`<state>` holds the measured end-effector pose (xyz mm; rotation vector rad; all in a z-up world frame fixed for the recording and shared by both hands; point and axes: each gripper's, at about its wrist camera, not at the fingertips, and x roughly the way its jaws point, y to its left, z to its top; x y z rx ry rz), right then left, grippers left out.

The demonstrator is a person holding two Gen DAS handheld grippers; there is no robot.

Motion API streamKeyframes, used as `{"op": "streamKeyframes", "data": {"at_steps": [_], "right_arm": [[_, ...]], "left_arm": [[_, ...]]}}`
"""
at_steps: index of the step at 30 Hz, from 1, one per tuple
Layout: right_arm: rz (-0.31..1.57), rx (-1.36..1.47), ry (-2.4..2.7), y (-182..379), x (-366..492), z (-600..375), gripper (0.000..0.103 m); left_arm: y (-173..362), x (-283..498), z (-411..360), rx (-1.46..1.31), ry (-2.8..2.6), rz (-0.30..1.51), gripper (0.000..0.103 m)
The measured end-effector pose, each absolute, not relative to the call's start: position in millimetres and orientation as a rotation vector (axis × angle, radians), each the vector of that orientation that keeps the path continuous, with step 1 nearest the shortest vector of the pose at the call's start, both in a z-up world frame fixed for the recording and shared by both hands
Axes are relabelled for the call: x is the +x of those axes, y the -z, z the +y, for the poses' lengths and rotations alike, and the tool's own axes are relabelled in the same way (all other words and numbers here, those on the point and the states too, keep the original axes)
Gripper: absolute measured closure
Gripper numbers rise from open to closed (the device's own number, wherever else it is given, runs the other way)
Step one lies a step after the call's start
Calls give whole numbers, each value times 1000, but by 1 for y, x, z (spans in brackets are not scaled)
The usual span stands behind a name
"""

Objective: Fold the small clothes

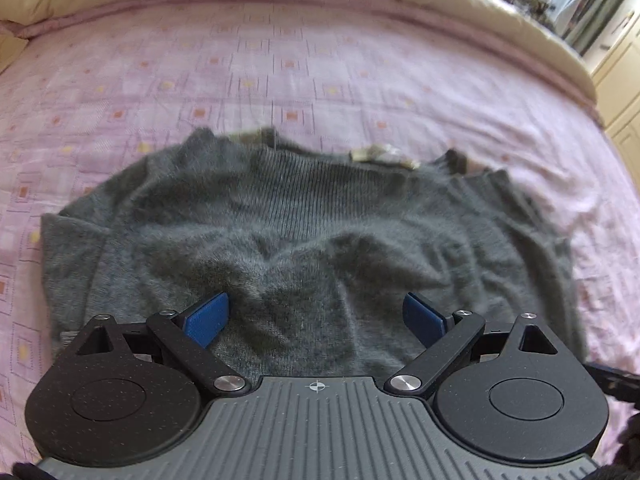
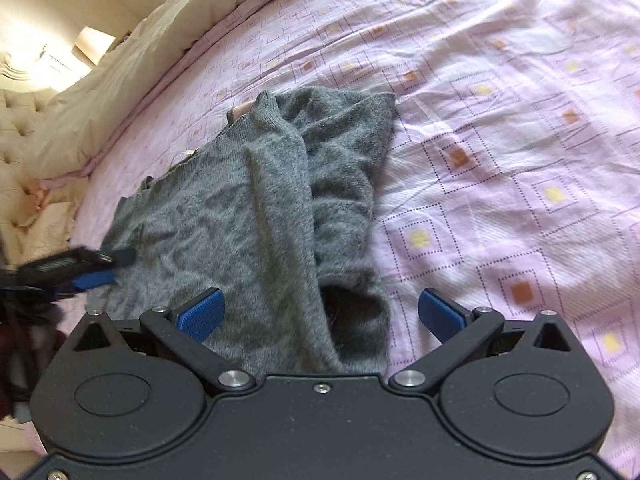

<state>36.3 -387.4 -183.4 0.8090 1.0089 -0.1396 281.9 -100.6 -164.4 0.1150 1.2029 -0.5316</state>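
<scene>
A fuzzy grey knit sweater (image 1: 304, 232) lies on the pink patterned bedsheet (image 1: 280, 68), its ribbed neck with a label (image 1: 380, 156) at the far side. My left gripper (image 1: 316, 316) hovers open over the sweater's near edge, blue pads (image 1: 208, 320) spread wide with only fabric below. In the right wrist view the sweater (image 2: 248, 220) is partly folded, a sleeve (image 2: 344, 152) lying over its right side. My right gripper (image 2: 320, 312) stands open above the sweater's near right corner. The left gripper (image 2: 80, 268) shows at the left edge.
A cream duvet (image 1: 460, 4) is bunched along the far side of the bed, with a tufted headboard (image 2: 20, 120) at the left in the right wrist view. Bare sheet (image 2: 520, 160) spreads to the right of the sweater. Wardrobe doors (image 1: 620, 64) stand beyond the bed.
</scene>
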Motion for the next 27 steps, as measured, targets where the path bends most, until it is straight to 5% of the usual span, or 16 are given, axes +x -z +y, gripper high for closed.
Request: {"op": "streamKeyframes", "data": {"at_steps": [3, 27], "right_arm": [[991, 839, 90, 187, 39, -394, 0], [859, 1020, -110, 210, 95, -413, 0]], "left_arm": [[180, 282, -110, 190, 532, 1215, 0], [186, 279, -125, 272, 493, 1238, 1]]}}
